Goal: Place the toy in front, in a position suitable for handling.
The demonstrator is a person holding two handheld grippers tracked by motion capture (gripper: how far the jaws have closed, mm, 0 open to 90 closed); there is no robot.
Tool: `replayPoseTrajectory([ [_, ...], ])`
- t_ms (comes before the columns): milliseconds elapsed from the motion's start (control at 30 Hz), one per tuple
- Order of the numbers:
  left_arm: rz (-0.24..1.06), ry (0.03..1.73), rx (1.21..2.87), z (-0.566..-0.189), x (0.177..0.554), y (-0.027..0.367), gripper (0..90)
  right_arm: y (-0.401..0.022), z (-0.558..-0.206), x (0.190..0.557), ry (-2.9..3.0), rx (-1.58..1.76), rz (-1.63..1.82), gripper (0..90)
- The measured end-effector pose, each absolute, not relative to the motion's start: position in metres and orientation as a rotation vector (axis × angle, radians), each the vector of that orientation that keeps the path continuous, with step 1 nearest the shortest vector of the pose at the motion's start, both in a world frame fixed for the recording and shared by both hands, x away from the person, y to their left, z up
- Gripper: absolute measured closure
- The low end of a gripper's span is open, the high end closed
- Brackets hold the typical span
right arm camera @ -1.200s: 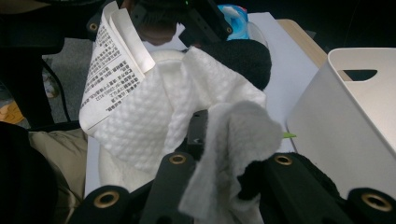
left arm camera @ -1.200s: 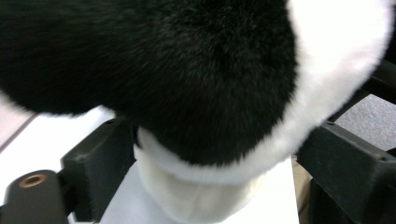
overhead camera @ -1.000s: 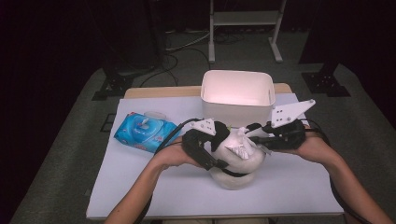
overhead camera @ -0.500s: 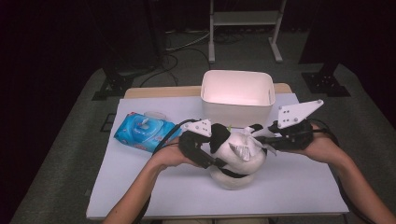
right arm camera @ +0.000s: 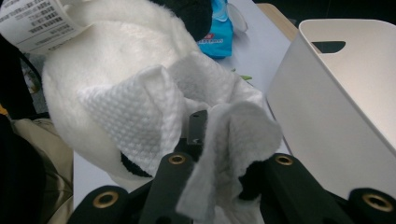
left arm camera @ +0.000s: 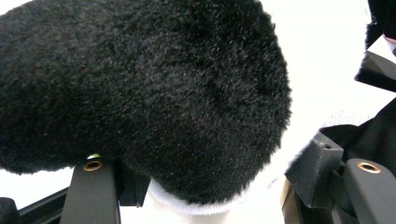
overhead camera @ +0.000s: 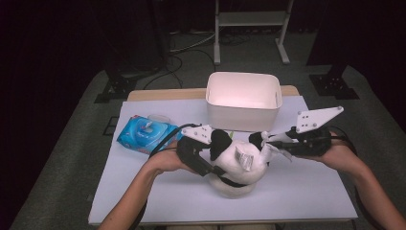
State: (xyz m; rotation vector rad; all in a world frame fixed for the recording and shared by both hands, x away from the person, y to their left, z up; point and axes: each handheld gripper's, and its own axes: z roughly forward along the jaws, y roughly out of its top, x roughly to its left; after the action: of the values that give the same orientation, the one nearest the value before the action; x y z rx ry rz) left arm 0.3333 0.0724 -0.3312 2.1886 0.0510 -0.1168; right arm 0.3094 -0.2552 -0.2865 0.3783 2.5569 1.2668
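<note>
One white tabletop [overhead camera: 297, 191], grey carpet [overhead camera: 62, 182], dark room behind

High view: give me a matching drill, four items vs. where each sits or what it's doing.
Items:
1. white bin
2. blue wipes pack
3. plush toy
4. white wipe

States:
A. pinched in the right gripper jaws
B. left part of the table, lying flat
C. far side of the table, open top
D. table middle, between both grippers

Pairs: 1-C, 2-B, 3-D, 4-A
</note>
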Motion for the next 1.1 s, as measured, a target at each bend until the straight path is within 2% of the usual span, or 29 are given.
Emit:
replayPoseTrajectory([
  [467, -0.076, 0.050, 2.212, -0.327, 0.330, 0.058, 32.9, -0.223, -0.274, 0.307, 2.592, 0.260, 1.272, 78.0],
  [833, -0.070, 0.082, 2.204, -0.318, 0.333, 0.071, 34.0, -0.245, -0.287, 0.305, 2.606, 0.334, 1.290, 78.0],
  [1100, -0.064, 0.050, 2.227, -0.314, 0.331, 0.058, 34.1, -0.229, -0.280, 0.303, 2.602, 0.270, 1.337, 78.0],
])
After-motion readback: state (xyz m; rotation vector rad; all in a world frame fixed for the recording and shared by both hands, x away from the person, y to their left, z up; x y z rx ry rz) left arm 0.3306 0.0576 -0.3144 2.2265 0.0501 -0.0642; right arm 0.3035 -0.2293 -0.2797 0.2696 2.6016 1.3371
